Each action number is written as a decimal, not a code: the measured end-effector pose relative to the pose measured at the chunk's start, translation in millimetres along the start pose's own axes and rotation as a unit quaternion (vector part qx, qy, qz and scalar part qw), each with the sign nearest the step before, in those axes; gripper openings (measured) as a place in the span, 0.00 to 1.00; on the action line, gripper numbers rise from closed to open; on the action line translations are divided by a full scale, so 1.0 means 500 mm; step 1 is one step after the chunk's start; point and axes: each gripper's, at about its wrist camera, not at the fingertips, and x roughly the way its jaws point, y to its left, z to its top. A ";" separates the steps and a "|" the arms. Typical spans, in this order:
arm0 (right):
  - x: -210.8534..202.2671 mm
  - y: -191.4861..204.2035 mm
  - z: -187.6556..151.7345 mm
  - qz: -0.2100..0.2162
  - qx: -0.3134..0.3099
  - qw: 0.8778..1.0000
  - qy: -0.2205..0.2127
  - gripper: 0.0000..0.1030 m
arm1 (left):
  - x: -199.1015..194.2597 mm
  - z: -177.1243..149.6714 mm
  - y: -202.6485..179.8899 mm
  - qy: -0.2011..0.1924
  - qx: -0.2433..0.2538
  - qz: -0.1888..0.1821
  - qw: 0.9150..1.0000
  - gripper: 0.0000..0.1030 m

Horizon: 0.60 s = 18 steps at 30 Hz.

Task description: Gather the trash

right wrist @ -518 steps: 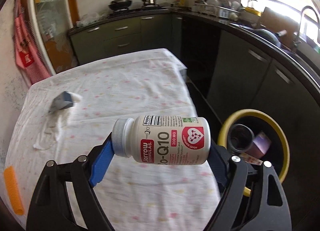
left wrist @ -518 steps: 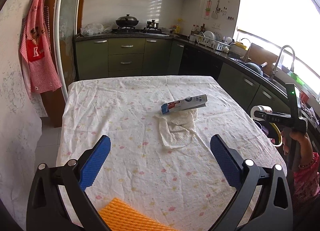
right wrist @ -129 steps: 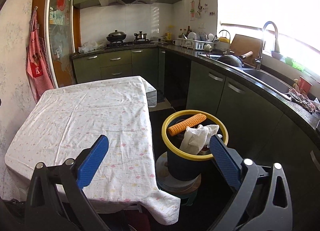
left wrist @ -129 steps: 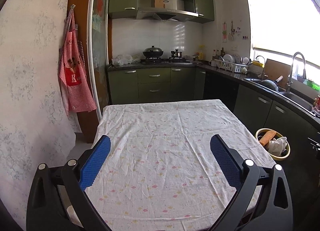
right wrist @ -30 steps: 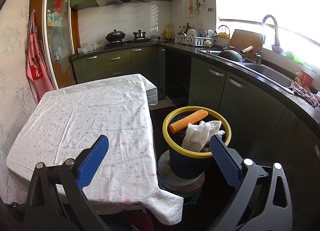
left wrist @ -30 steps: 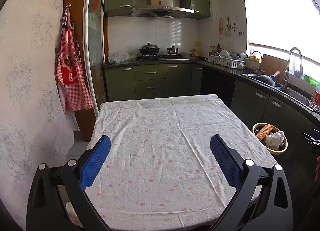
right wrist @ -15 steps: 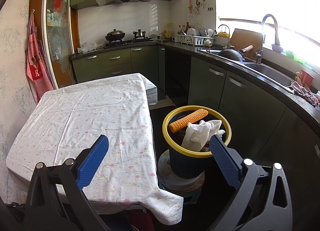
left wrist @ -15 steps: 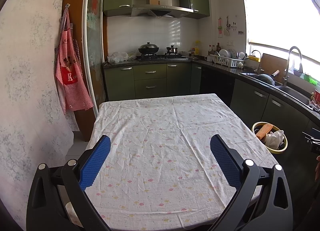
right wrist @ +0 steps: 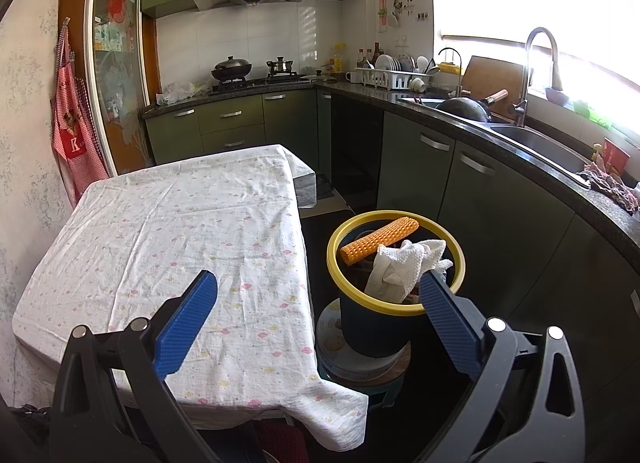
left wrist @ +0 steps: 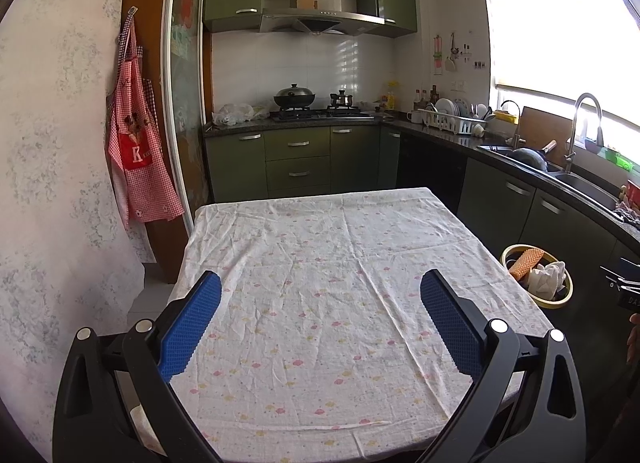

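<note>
Both of my tools are spread wide and hold nothing: the left tool point(left wrist: 320, 319) hangs over the near end of the bench point(left wrist: 320, 263), and the right tool point(right wrist: 320, 315) is out over the bench's right edge, pointing toward the bin.

As I judge it, the collecting is done or very nearly so. The flowered cloth on the bench shows only creases in both views; I see no trash left on it. The trash I can see is in the yellow-rimmed bin point(right wrist: 334, 263), which stands on the floor just beside the bench's right side, on top of a round tin and a low stool. An orange ribbed foam net point(right wrist: 378, 241) lies across the bin's mouth, touching the rim at the far side, and a crumpled white paper towel point(right wrist: 400, 267) sits against it, poking above the rim. Darker items lie deeper in the bin, too shadowed to name. What remains, if anything, would be a last look for strays; the floor under the bench is mostly hidden from me.

As for writing, the red checked apron point(left wrist: 138, 151) hanging on the wall carries a white letter "K" on its bib. The range hood has a small badge, and the tin under the bin has printing, both too small to read.
</note>
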 end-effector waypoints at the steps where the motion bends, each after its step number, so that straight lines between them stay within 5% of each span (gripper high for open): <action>1: 0.003 -0.001 0.000 0.000 0.000 1.000 0.001 0.93 | 0.002 0.001 0.000 0.001 0.000 -0.001 1.000 0.95; 18: 0.029 0.009 0.013 0.003 -0.005 1.000 0.016 0.93 | 0.053 0.023 -0.009 0.006 0.012 -0.016 1.000 0.95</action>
